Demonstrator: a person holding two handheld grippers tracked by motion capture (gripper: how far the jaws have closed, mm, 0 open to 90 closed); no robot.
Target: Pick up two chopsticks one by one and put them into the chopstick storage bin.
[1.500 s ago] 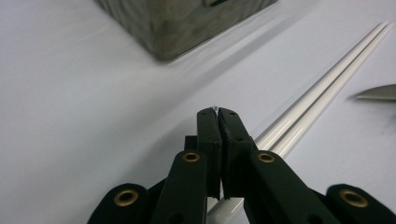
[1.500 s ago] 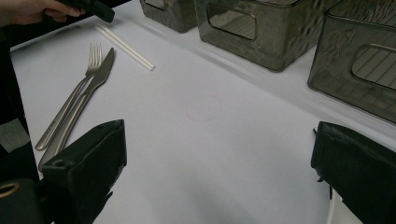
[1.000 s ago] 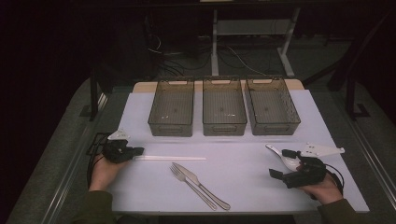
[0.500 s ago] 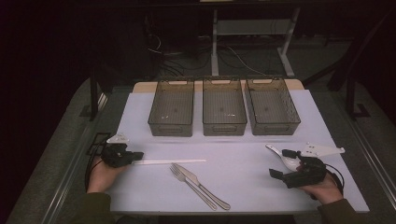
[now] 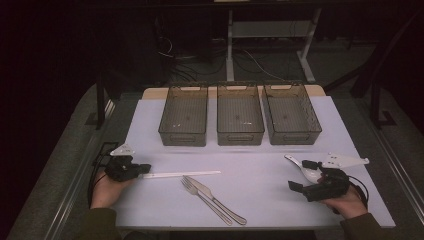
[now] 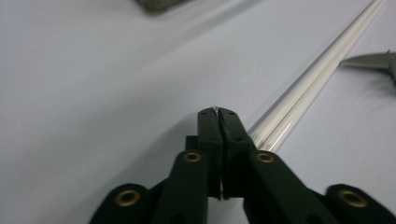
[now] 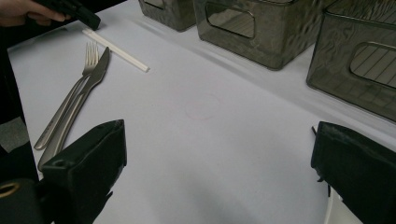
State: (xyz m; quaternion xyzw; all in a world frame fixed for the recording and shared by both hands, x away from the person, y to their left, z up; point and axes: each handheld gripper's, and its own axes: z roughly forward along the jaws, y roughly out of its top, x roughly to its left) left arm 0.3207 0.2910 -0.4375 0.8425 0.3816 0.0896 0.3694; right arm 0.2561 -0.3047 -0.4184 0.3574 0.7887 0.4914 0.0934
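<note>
Left hand-held gripper (image 5: 144, 170), lower left of high view, is seen w/ jaws together beside the white chopsticks (image 5: 180, 174), nothing clamped. Right hand-held gripper (image 5: 295, 186), lower right, is held w/ jaws wide apart over the tabletop (image 5: 260, 165).

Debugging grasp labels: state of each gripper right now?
Left gripper: shut, nothing between the jaws; chopsticks lie just beside it.
Right gripper: open, empty, over the table.

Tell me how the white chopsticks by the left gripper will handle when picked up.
The chopsticks are thin, straight and glossy, so probably stiff, light and somewhat slippery. Being a loose pair side by side, they may separate or roll. The left gripper is shut beside one end; held there, the long free end would likely droop.
</note>
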